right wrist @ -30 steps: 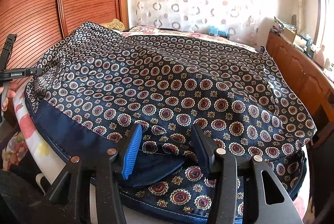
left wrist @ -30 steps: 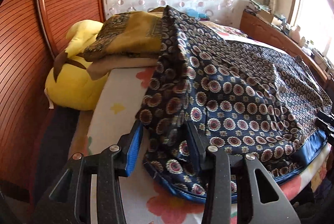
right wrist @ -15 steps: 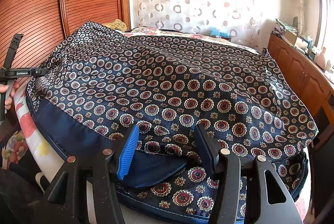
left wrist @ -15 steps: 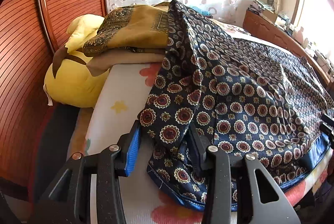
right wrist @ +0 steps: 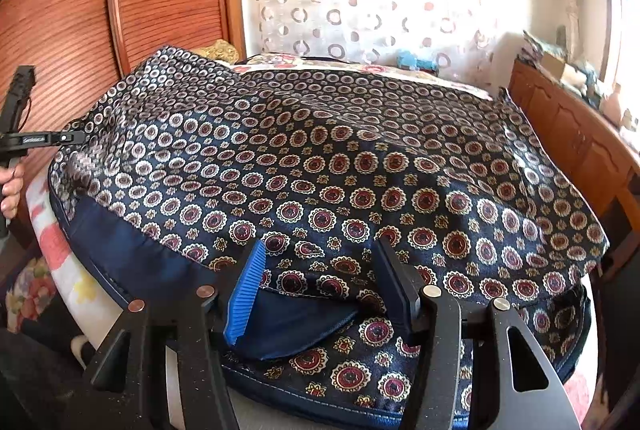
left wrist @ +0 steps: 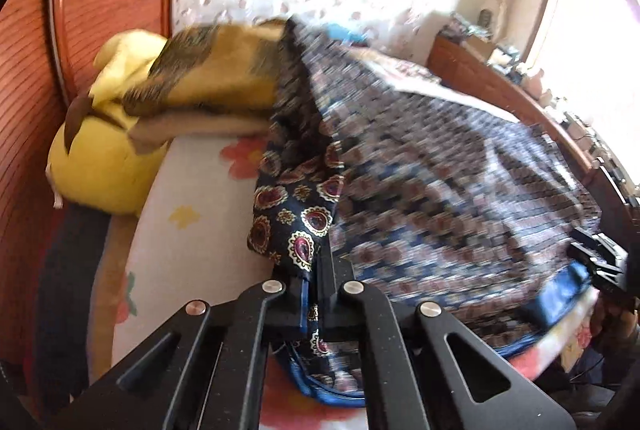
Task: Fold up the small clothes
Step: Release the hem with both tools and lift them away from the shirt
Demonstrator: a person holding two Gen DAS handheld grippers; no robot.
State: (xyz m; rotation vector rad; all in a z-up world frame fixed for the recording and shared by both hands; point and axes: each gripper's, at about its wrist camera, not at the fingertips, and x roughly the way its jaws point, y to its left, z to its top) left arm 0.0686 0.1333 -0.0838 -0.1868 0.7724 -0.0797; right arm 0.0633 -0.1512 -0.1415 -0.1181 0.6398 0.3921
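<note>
**Left tool pinches the dotted cloth**

The big dark blue cloth (right wrist: 340, 165) with round red and gold dots lies spread over the bed (left wrist: 188, 197). The left tool (left wrist: 314, 294) has just snapped closed on the cloth's corner, and the cloth bunches up between its fingers. The right tool (right wrist: 320, 270) is open at the near edge, with a fold between its fingers, not squeezed. A yellow plush toy (left wrist: 92, 165) sits beside folded yellow clothes (left wrist: 208, 69).
</note>
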